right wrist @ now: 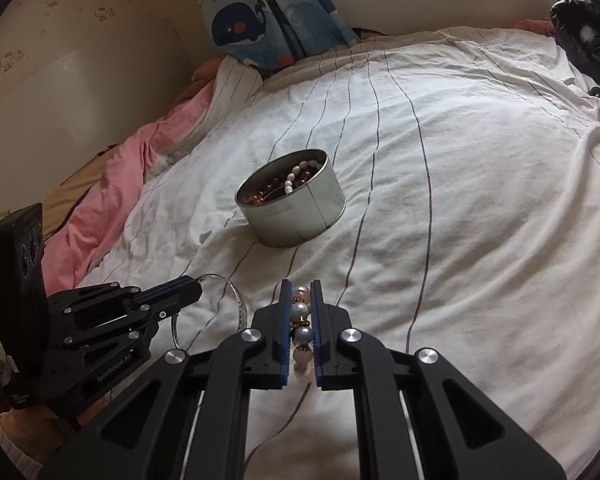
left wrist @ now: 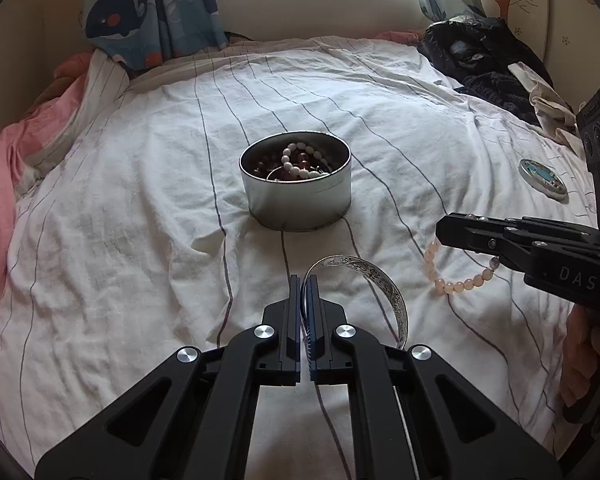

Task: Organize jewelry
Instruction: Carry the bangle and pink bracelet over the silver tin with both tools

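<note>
Left wrist view looks along the left claw [left wrist: 305, 280], whose jaws are pressed together on the thin wall of a silver bangle [left wrist: 364, 276]; the engraved band arcs off to the right of the fingertips, lifted just above the striped bed sheet [left wrist: 140, 200]. Straight ahead along the claw's line stands the open round tin [left wrist: 296, 196], already holding beaded bracelets, so the coming move for this hand is, by my judgement, a plain forward carry over the near rim with no sideways shift needed. To the right, the right claw [left wrist: 452, 232] is clamped on a pink bead bracelet [left wrist: 448, 284], whose loop hangs below the fingers. Right wrist view confirms that grip: beads sit in a row between the blue pads [right wrist: 286, 320], running along the claw's long axis. From there the tin lies ahead and slightly left. Both claws seem about equally near it. A small round lid [left wrist: 543, 180] lies on the sheet at far right.
</note>
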`<state>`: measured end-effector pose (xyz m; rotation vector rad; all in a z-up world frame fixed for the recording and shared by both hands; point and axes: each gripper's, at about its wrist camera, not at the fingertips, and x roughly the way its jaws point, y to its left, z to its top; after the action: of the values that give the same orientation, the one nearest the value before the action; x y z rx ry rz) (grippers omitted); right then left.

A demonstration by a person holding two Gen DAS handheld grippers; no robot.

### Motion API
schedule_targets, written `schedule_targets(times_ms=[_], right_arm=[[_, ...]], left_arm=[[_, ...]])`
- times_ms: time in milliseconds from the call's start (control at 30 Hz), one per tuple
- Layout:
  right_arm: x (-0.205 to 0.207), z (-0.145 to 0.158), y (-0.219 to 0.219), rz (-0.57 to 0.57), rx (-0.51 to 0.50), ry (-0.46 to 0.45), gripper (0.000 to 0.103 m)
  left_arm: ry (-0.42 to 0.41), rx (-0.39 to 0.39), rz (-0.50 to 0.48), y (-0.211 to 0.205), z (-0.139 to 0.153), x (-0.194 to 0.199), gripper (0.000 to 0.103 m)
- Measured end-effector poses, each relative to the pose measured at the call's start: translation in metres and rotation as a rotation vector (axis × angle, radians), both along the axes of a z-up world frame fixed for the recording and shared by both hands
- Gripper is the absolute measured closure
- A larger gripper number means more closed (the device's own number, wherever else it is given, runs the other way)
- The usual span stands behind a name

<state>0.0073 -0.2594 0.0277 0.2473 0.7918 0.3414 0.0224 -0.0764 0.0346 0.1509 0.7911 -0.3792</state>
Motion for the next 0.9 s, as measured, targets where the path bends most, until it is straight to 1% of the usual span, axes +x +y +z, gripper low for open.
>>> schedule_targets(times_ms=[133,400,567,900], right_arm=[[0.001,0.013,-0.004,0.001,0.048,-0.041,0.094],[0.009,0.034,-0.017,-0.001,0.134,-0.068,0.094],[0.019,0.038,-0.015,0.01,0.112,-0.069,0.094],[0.056,0.057,0.005,0.064,0.079,-0.113,0.094]], left_arm=[[-0.023,-0.029,0.008,0.0,0.015,0.004,0.1],[-0.059,-0.058,0.019,-0.003,0.035,0.017,0.1],[-0.067,-0.075,0.041,-0.006,0.04,0.029,0.1],[-0.079,-0.081,0.05,-0.011,0.042,0.053,0.1]])
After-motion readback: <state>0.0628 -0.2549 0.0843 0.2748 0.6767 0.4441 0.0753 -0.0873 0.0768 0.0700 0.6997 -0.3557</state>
